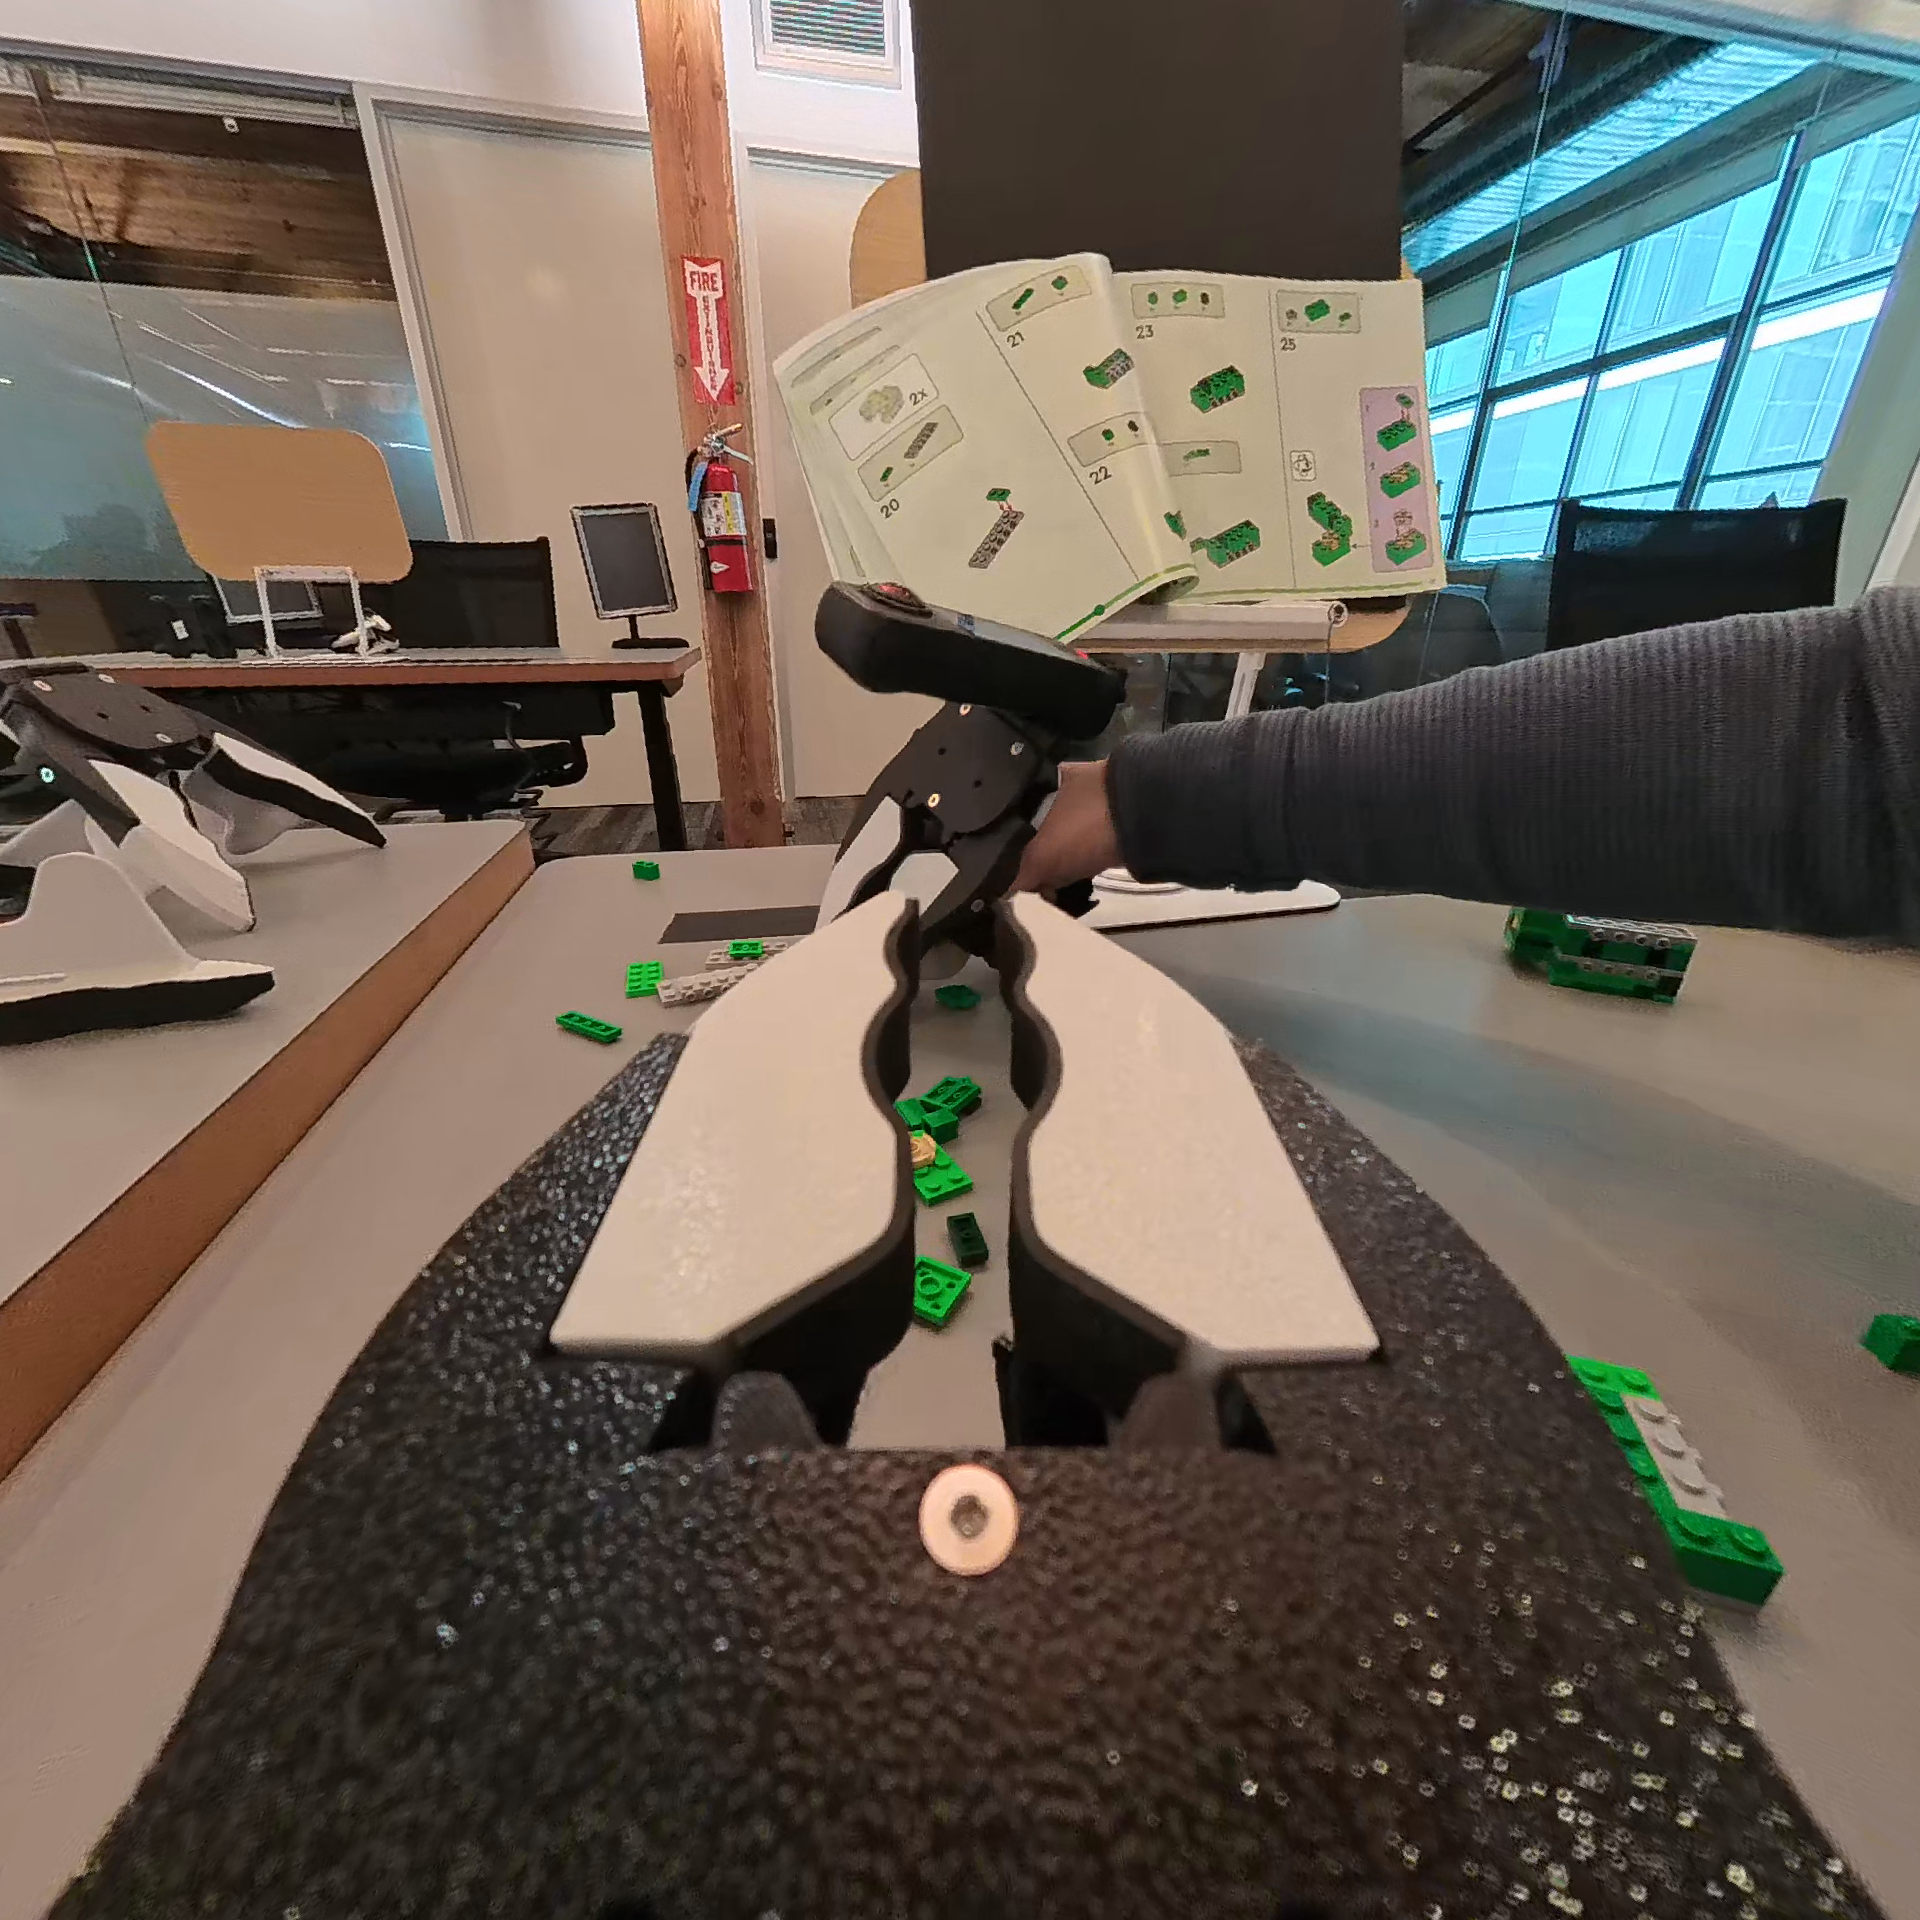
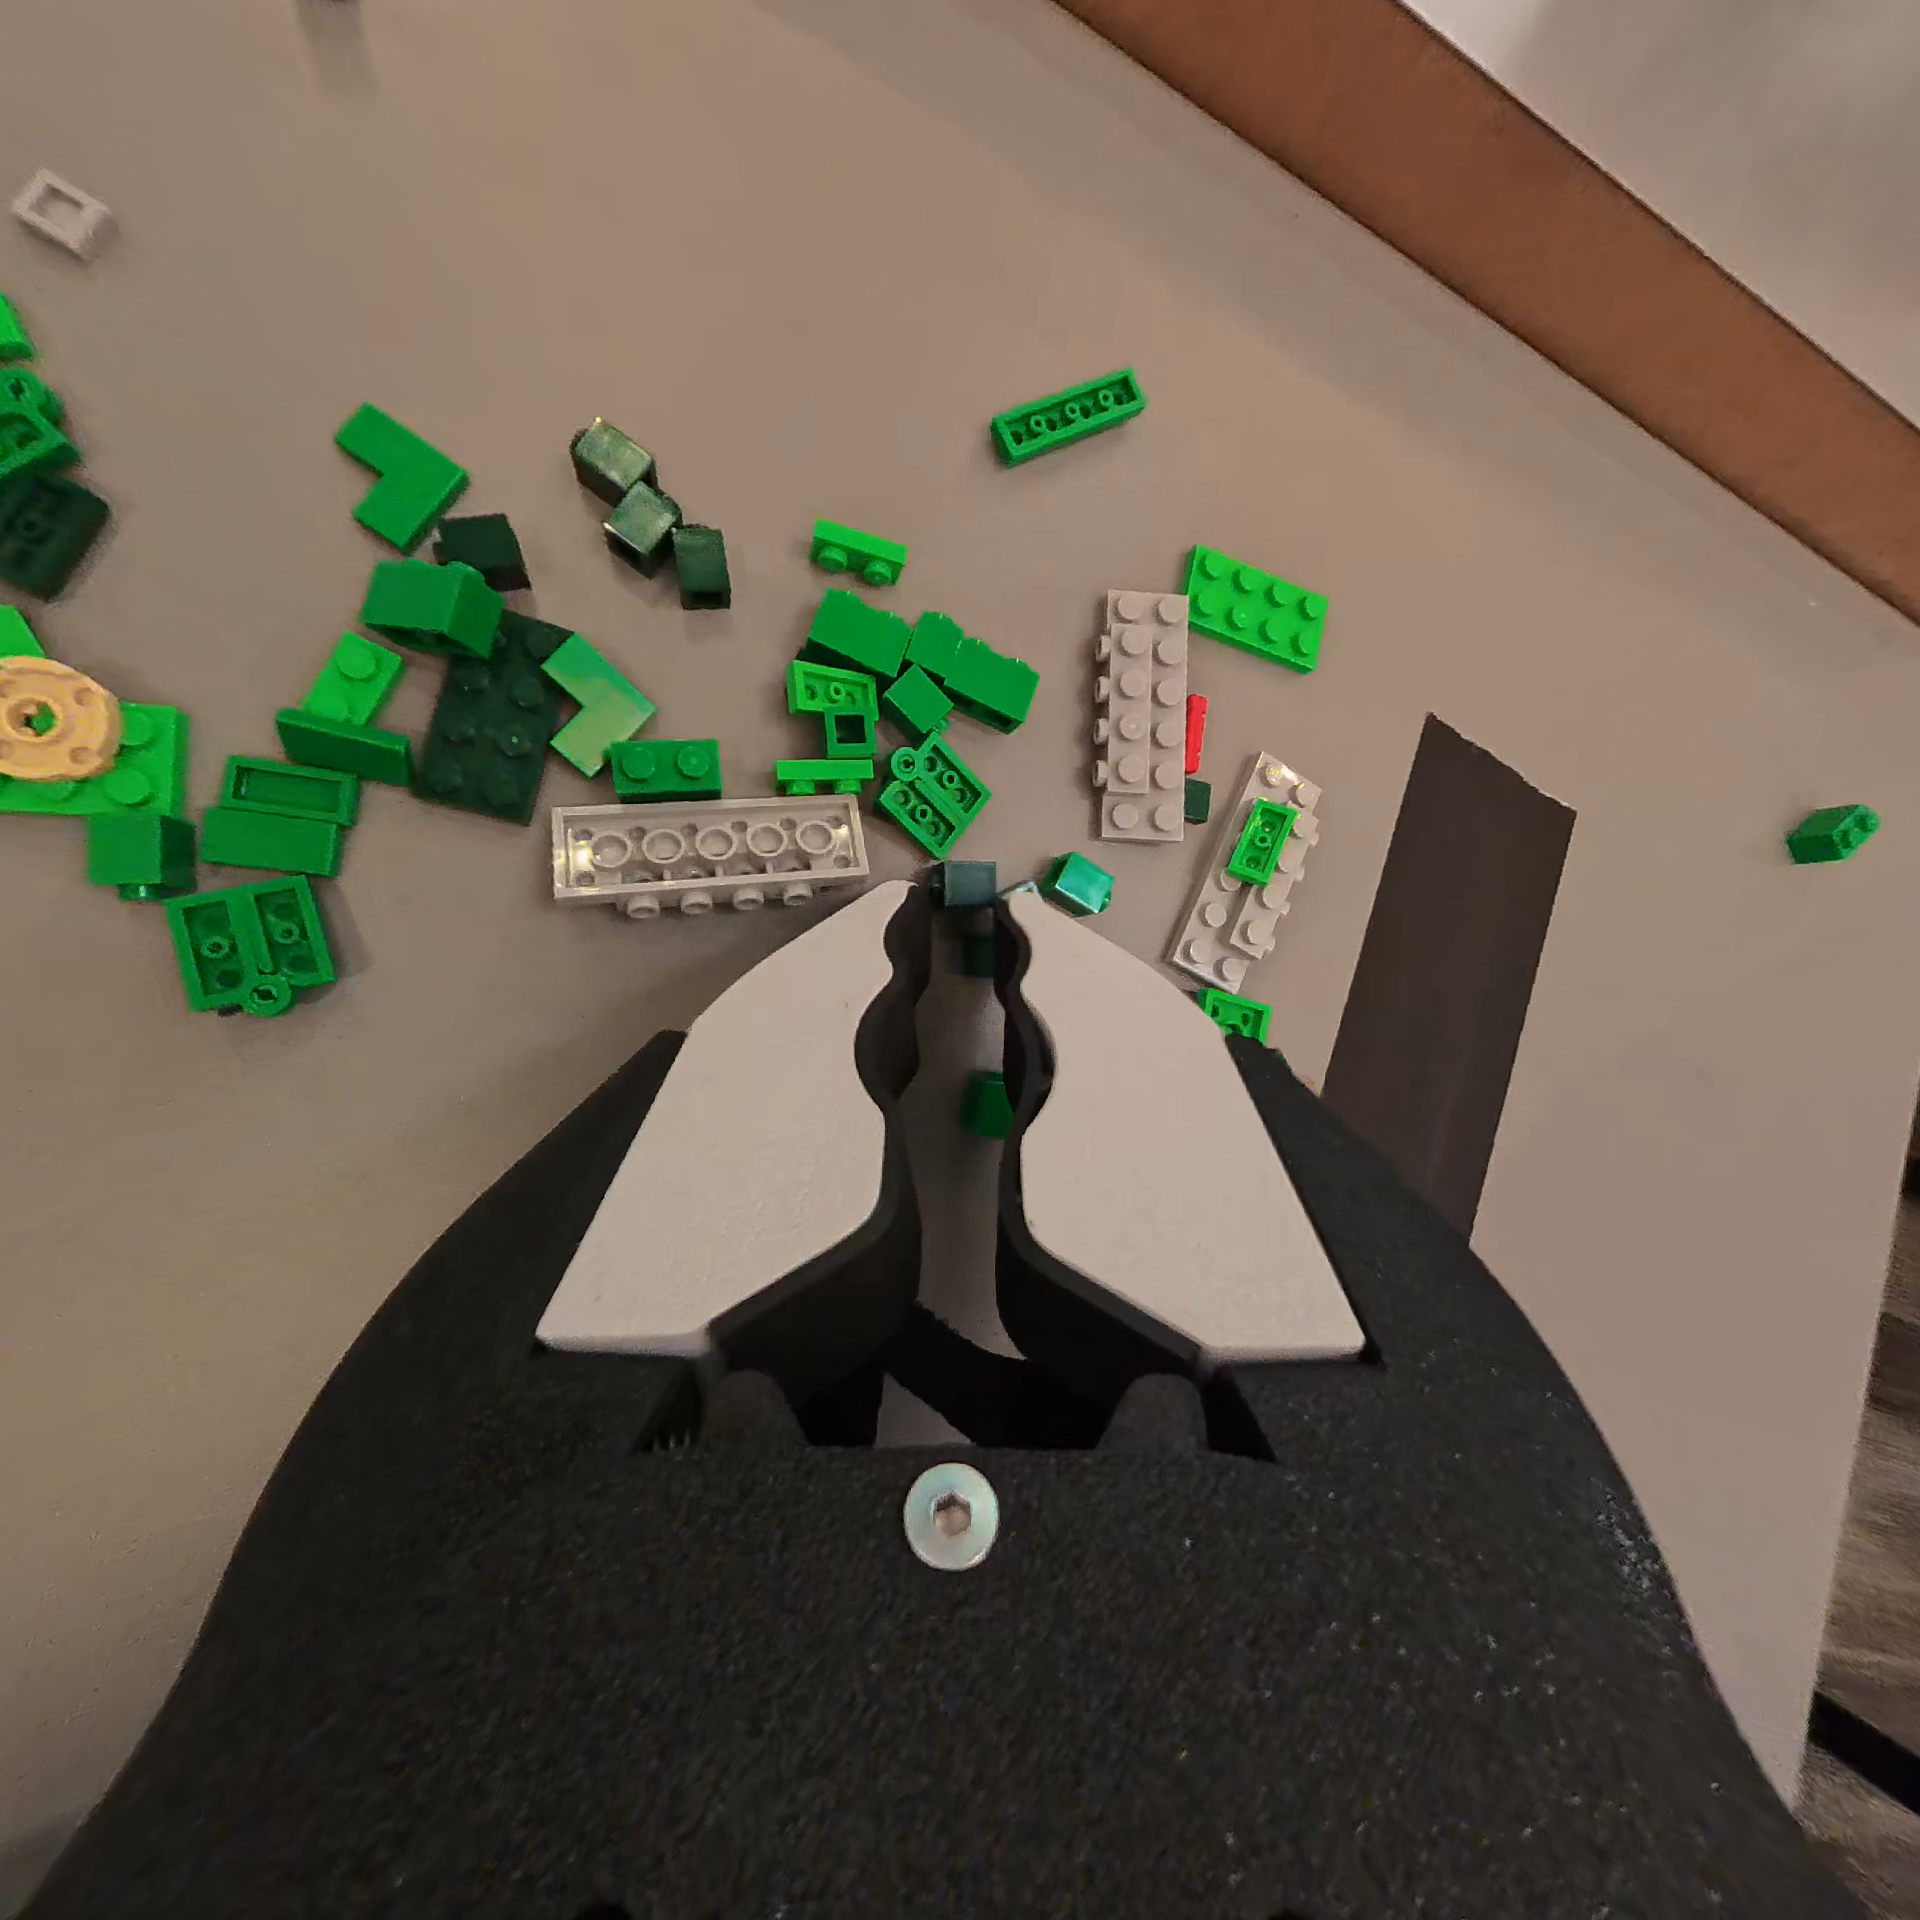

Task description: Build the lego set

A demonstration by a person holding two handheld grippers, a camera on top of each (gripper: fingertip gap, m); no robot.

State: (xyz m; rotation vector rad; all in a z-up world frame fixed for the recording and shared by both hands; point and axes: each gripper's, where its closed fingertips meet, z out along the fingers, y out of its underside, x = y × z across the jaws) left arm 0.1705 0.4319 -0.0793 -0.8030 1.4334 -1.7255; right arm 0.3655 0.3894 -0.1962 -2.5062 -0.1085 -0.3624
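Right wrist view: glossy green bricks (image 2: pixel 436 603) litter the matte grey table (image 2: pixel 623 208) leftward; a studded grey plate (image 2: pixel 710 854) lies centre; the right gripper (image 2: pixel 961 899) pinches a small dark-green piece (image 2: pixel 966 883); black tape (image 2: pixel 1444 956) lies rightward. Left gripper (image 1: pixel 961 920) hangs slightly parted, empty

A grey table (image 2: pixel 727 208) carries scattered green bricks (image 2: pixel 862 634), grey plates (image 2: pixel 1143 717) and black tape (image 2: pixel 1449 966).
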